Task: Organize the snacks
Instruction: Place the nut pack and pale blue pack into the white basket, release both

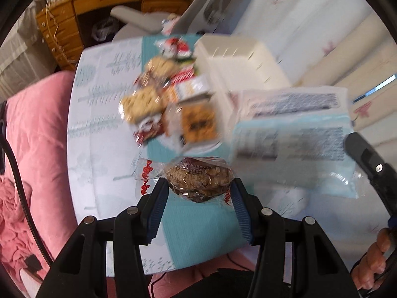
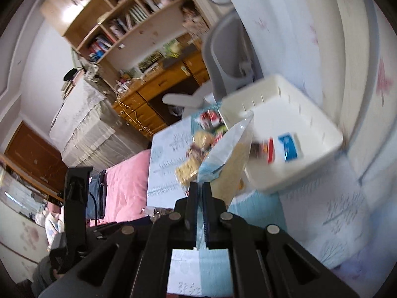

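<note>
My left gripper (image 1: 198,186) is shut on a clear-wrapped brown nut snack (image 1: 198,178) and holds it above the table's near side. My right gripper (image 2: 200,186) is shut on the edge of a large light-blue snack bag (image 2: 223,159), which hangs in the air in front of a white plastic bin (image 2: 320,121). The same bag (image 1: 295,134) fills the right of the left wrist view, blurred. The bin (image 1: 238,57) holds a blue packet (image 2: 289,146) and a red one. A pile of wrapped snacks (image 1: 168,99) lies left of the bin.
The small table wears a white and teal patterned cloth (image 1: 104,114). A pink bed cover (image 1: 34,149) lies to its left. A grey chair (image 2: 228,57) and a wooden desk (image 2: 158,84) stand behind. A white wall panel (image 2: 347,49) runs along the right.
</note>
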